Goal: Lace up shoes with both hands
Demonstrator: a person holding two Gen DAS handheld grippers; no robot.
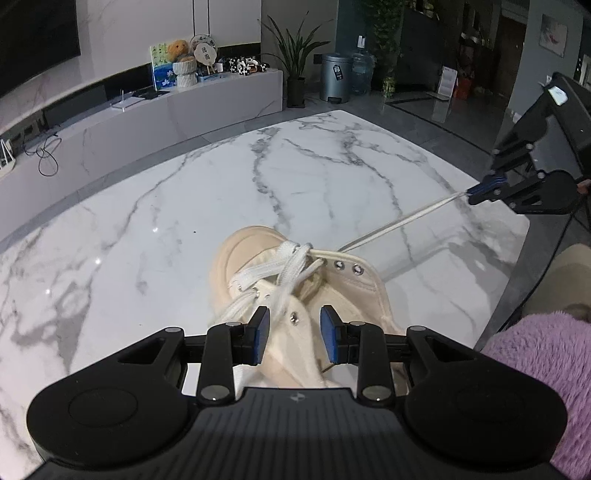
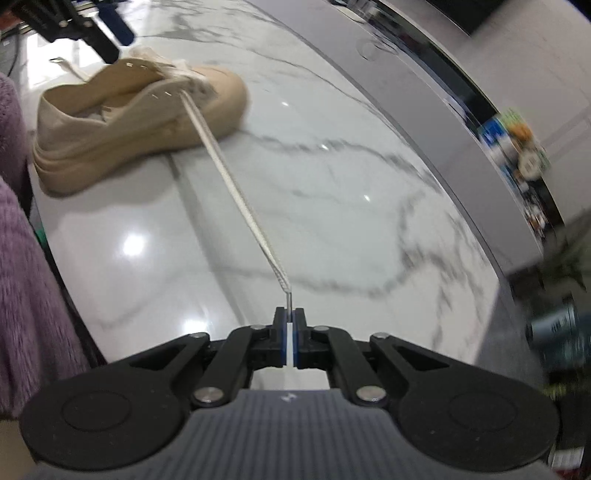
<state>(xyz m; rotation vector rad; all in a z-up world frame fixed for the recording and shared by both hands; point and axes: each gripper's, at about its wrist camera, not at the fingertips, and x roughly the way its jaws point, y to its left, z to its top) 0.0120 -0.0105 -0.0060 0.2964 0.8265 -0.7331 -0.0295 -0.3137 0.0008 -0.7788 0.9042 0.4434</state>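
Note:
A beige canvas shoe [image 1: 295,295] with white laces stands on the marble table [image 1: 184,206], toe pointing away in the left wrist view. My left gripper [image 1: 294,332] is open, its blue pads on either side of the shoe's tongue, holding nothing. My right gripper [image 1: 480,190] is shut on the tip of a white lace [image 1: 402,221] that runs taut from an eyelet on the shoe's right side. In the right wrist view the lace [image 2: 236,192] stretches from the shoe [image 2: 140,122] to my right gripper [image 2: 290,314]. The left gripper [image 2: 107,33] hovers over the shoe.
A purple fuzzy sleeve [image 1: 546,376] is at the near right, past the table edge. A low white cabinet [image 1: 147,110] with toys, a plant [image 1: 295,59] and a metal bin [image 1: 336,77] stand beyond the table's far edge.

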